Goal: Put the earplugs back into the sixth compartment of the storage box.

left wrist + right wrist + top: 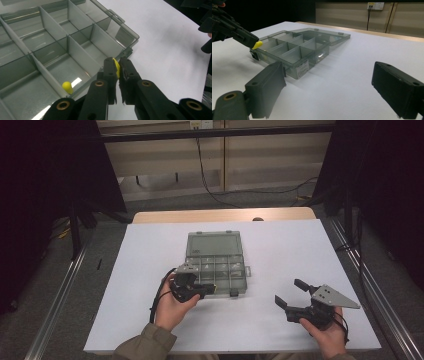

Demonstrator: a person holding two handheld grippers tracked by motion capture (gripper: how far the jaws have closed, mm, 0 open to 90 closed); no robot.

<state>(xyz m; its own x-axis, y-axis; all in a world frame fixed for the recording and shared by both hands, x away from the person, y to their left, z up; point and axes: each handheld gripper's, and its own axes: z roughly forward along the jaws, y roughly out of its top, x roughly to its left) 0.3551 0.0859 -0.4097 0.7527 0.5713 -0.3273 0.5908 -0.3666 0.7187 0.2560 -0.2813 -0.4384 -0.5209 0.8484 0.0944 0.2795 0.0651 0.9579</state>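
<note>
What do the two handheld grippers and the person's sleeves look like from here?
Both the left gripper and the right gripper are black, with two flat blocky jaws and brass-ringed pivot holes. Each carries a grey three-cornered plate on top and trails a black cable. The sleeve is olive-green.

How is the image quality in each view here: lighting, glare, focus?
High view: dim, dark surroundings, white table evenly lit. Left gripper view: glare patches on the organizer box floor, left gripper close and slightly soft. Right gripper view: right gripper blurred up close, box sharper, background dark.
</note>
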